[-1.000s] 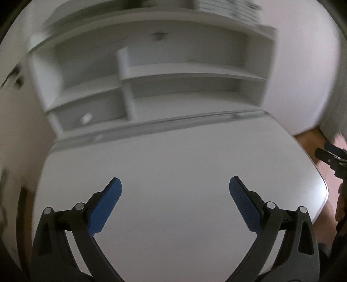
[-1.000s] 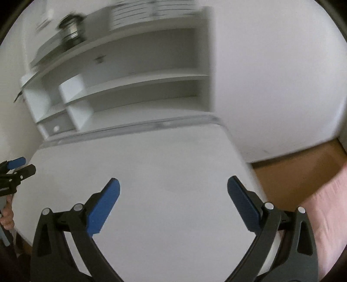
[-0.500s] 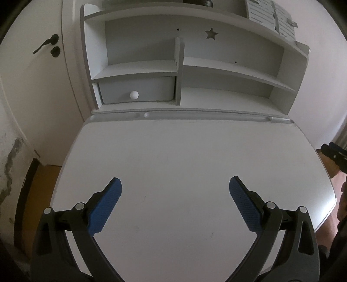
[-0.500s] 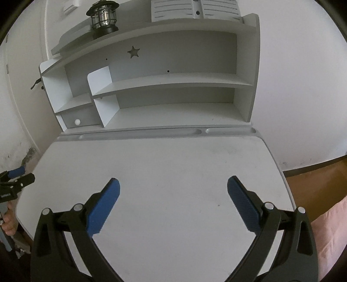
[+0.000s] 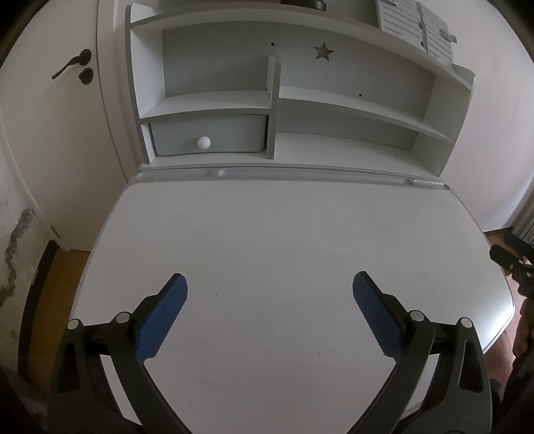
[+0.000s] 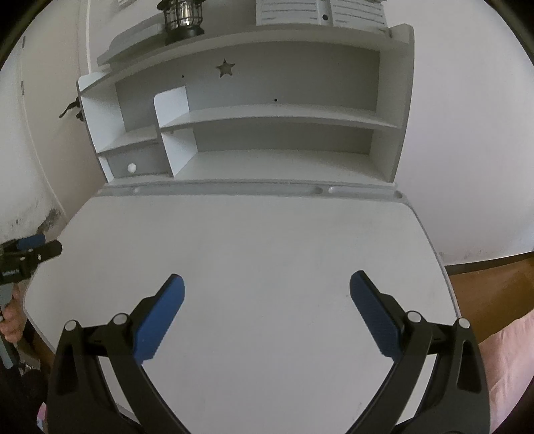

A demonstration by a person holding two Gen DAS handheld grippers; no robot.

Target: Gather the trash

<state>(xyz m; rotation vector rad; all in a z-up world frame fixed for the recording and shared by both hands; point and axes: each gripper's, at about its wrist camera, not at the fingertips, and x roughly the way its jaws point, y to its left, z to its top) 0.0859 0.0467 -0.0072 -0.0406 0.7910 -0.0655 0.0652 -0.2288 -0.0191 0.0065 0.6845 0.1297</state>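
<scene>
No trash shows in either view. My left gripper (image 5: 269, 283) hangs open over the near part of a white desk (image 5: 273, 240), with nothing between its blue pads. My right gripper (image 6: 266, 283) is open as well, above the same desk top (image 6: 253, 247). In the left wrist view the right gripper (image 5: 509, 258) peeks in at the right edge. The left gripper (image 6: 31, 248) appears at the left edge of the right wrist view, held by a hand (image 6: 11, 320).
A white hutch (image 5: 283, 100) with shelves stands at the back of the desk, with a grey drawer (image 5: 208, 138) at lower left. A lantern (image 6: 182, 20) sits on top. A door (image 5: 56, 100) is at the left. Brown floor (image 6: 490, 283) lies right of the desk.
Both views swung from a blurred, tilted look to a steady, squarer look at the desk and hutch. Both grippers stayed open.
</scene>
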